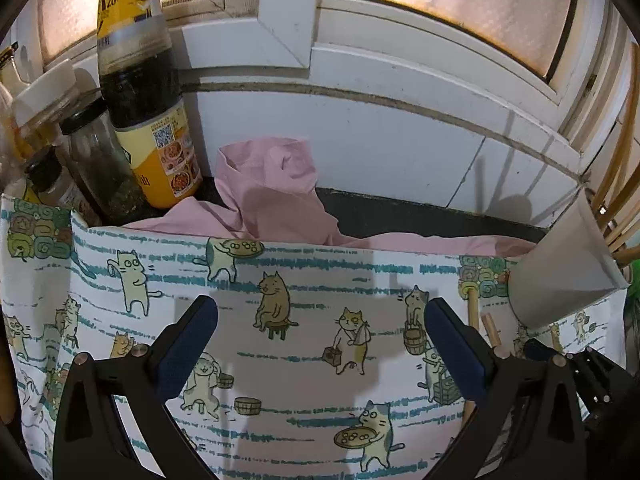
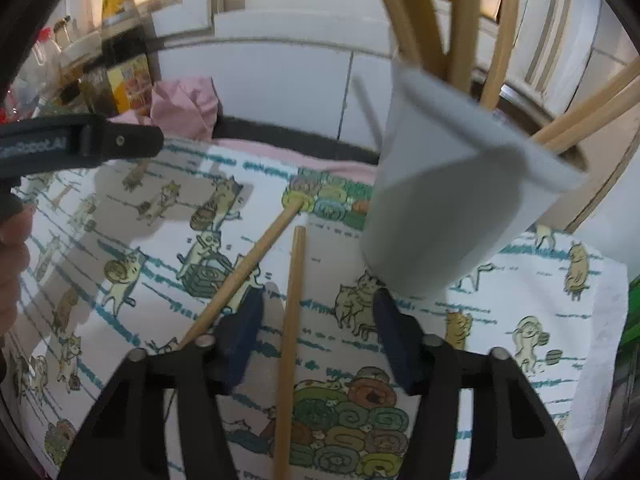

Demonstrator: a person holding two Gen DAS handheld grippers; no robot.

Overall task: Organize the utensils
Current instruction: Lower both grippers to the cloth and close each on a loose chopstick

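Right wrist view: right gripper (image 2: 316, 332) has its jaws wide apart and holds nothing. One chopstick (image 2: 291, 340) lies flat on the cat-print cloth (image 2: 540, 280), running straight out between the two pads, long axis nearly parallel to the fingers, far tip just short of the cup (image 2: 452, 200). Near end passes out of frame at the bottom edge. Stick sits a little closer to the left pad than the right; whether either pad touches it, cannot tell.

Second chopstick (image 2: 240, 268) lies diagonal, near end by the left finger's base, far tip up and right, close to the first stick's tip. Cup stands tilted, just ahead and right of the gripper, already holding several sticks (image 2: 416, 20).

Left wrist view: left gripper (image 1: 320, 320) is also wide and unloaded, over bare cloth. Both loose sticks lie at its right edge, partly hidden by its right finger.

Judgement: right gripper is nearer and already straddles the first stick; closing there looks like the coming move.
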